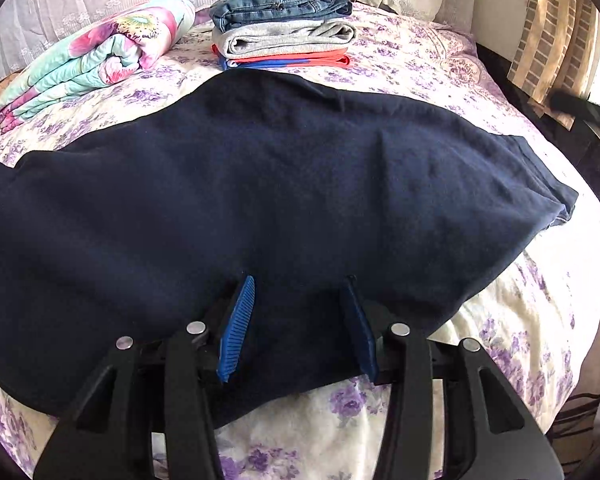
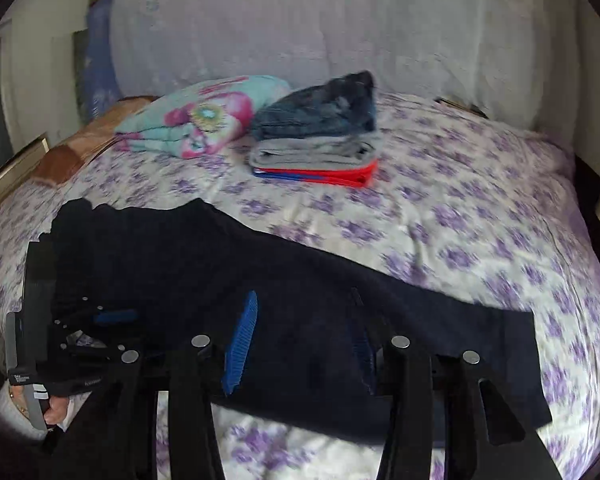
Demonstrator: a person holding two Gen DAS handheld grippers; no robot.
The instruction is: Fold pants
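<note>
Dark navy pants (image 1: 260,200) lie spread flat across the bed, waist end to the left, leg hems to the right. My left gripper (image 1: 298,280) is open, its blue pads over the pants' near edge, fabric between the fingers but not pinched. In the right wrist view the pants (image 2: 300,288) stretch from left to right. My right gripper (image 2: 304,294) is open above the leg part, near the front edge. The left gripper also shows in the right wrist view (image 2: 100,320), at the waist end, held by a hand.
A stack of folded clothes (image 1: 280,20), jeans on grey and orange-red items, sits at the back of the bed; it also shows in the right wrist view (image 2: 320,140). A folded floral blanket (image 1: 100,52) lies left of it. The purple-flowered bedsheet (image 1: 500,320) covers the bed.
</note>
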